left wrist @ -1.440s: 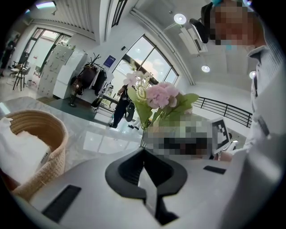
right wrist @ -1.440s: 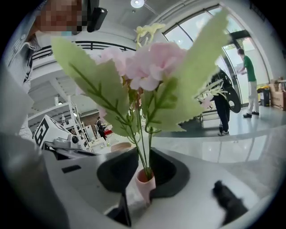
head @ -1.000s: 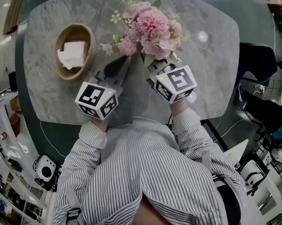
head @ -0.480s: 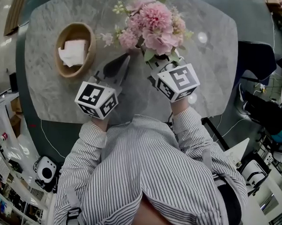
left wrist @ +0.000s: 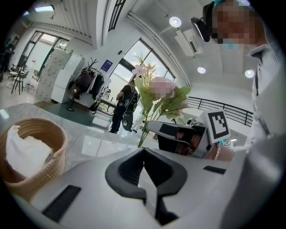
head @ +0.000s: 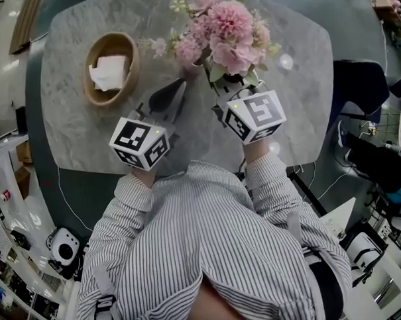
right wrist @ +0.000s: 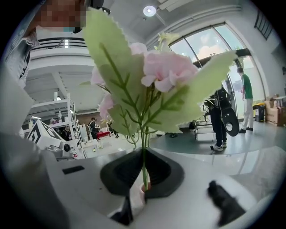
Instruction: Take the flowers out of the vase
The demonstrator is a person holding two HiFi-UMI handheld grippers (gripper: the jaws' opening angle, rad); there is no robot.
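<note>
The right gripper (head: 223, 85) is clamping its jaws almost shut on the thin green stems (right wrist: 144, 152) of the flowers (head: 226, 31), just under the leaves. The pink blooms are standing upright above the jaws, over the far half of the bench (head: 289, 113). The left gripper (head: 177, 89) is hovering just beside it on the left, its jaws pressed together with nothing between them.

Compared with a second ago, the right gripper and the flowers are sitting higher in the head view, nearer the bench's far edge. The left gripper is showing hardly any shift.

The wicker basket (head: 89, 71) holding a white cloth (head: 111, 72) is lying well apart on the left. Bare marble is lying open to the right of the flowers and in front of them.
</note>
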